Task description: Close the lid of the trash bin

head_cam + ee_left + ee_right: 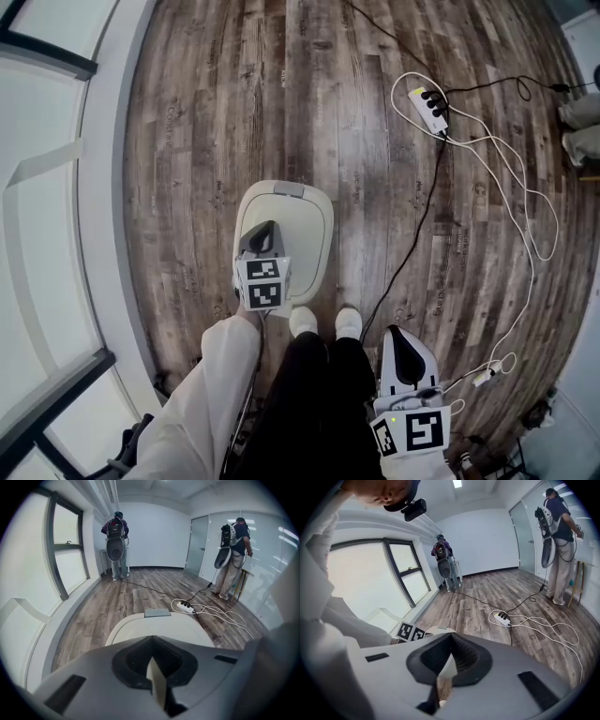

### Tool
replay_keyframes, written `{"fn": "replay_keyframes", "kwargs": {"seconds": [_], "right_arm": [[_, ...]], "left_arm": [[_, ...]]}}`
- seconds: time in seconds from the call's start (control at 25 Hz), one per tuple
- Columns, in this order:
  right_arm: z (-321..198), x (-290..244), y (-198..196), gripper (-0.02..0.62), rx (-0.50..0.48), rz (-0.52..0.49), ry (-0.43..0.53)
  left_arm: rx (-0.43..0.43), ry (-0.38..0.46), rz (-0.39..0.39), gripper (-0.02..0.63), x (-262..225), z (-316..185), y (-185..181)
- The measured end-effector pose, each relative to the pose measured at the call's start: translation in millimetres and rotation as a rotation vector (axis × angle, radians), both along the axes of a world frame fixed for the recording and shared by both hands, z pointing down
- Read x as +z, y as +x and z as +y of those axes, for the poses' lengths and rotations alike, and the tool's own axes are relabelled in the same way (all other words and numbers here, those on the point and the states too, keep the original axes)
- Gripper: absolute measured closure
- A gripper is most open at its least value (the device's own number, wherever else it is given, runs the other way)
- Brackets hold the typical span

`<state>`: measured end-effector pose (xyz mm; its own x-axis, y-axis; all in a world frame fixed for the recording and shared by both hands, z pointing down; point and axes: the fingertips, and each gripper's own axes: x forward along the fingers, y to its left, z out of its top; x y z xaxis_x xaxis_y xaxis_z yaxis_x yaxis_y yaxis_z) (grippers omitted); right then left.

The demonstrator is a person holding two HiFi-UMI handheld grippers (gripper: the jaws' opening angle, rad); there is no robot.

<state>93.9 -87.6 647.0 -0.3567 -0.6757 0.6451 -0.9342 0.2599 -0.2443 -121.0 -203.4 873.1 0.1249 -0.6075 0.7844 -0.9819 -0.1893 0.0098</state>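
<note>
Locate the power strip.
Head view, upper right: the white power strip lies on the wood floor, to the right of and beyond the trash bin.

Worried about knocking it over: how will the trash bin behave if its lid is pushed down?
Probably stable: the trash bin looks broad for a downward push. It may slide on the smooth floor. Its lid looks rigid, light plastic.
</note>
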Motion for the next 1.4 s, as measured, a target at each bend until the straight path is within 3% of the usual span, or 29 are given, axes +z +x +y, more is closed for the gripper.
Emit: {"fn": "replay_keyframes", "kwargs": {"seconds": [0.44, 0.64, 0.76, 1.08, 1.4], "right_arm": [[-1, 5, 5, 0.572, 0.002, -0.001, -0.014], [0, 0, 5, 0.572, -0.013, -0.008, -0.004], [3, -6, 8, 0.572, -0.018, -0.008, 0.004], [6, -55, 2, 0.572, -0.098, -0.032, 0.047], [20, -142, 0, 0.572, -0.178, -0.05, 0.109]], "left_arm": [[0.006, 0.016, -0.016, 0.601, 2, -2, 0], [-0.005, -0.046, 0.034, 0.601, -6, 4, 2], [0.01, 0.013, 0.021, 0.601, -22, 5, 3], [-0.064, 0.142, 0.028, 0.601, -115, 29, -2], [-0.156, 0.263, 0.048, 0.601, -267, 67, -25]]}}
